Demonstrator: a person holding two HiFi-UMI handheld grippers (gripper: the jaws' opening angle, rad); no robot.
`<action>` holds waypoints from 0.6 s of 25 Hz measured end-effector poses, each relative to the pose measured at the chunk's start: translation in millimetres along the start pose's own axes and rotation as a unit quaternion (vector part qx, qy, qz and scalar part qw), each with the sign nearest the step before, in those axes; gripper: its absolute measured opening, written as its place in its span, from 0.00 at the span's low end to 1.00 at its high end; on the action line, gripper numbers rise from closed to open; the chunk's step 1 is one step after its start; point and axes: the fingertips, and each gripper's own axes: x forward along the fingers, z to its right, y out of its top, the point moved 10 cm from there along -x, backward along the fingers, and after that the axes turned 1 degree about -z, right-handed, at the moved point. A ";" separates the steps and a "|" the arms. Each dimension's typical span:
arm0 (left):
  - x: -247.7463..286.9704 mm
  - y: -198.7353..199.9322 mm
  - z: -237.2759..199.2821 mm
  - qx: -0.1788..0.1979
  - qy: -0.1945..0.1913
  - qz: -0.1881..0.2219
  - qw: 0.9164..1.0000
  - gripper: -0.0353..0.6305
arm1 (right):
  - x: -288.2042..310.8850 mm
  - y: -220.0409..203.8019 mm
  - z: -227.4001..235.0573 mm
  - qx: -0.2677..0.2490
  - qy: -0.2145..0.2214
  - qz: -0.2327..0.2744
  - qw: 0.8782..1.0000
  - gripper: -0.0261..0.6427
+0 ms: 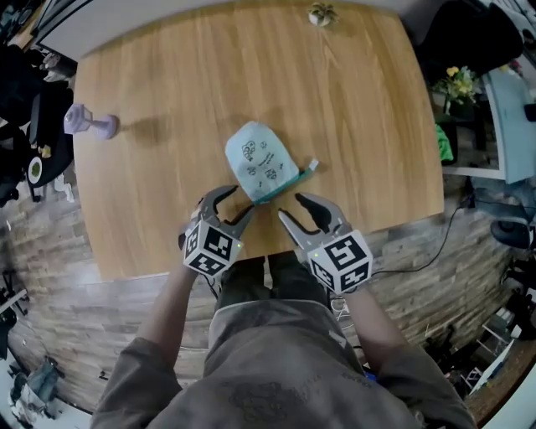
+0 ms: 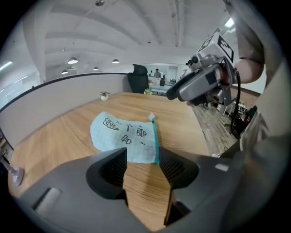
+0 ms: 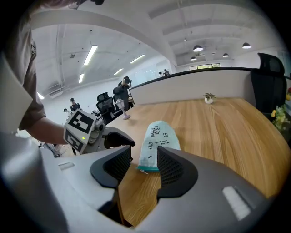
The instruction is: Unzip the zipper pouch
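A light blue zipper pouch (image 1: 261, 161) with small black drawings lies flat on the wooden table (image 1: 167, 209), its teal zipper edge facing the near side. It also shows as the pouch (image 2: 123, 135) and the pouch (image 3: 158, 143) in the two gripper views. My left gripper (image 1: 234, 204) hovers open just short of the pouch's near left corner. At the near right, my right gripper (image 1: 295, 211) is open too, a little back from the zipper edge. Nothing is between either pair of jaws.
A lilac stemmed object (image 1: 89, 123) stands at the table's left side. A small potted plant (image 1: 322, 14) sits at the far edge. Off the table's right are yellow flowers (image 1: 456, 82) and cables on the floor.
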 end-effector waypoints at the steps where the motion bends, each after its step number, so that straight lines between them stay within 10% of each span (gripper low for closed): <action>1: 5.8 -2.5 1.5 0.005 -0.005 -0.004 1.000 0.38 | 0.9 -1.9 -0.2 -0.001 0.003 -0.004 1.000 0.32; 15: 43.7 -17.0 11.1 0.067 -0.048 -0.050 0.995 0.30 | 4.5 -20.1 13.2 0.027 -0.013 -0.026 0.999 0.32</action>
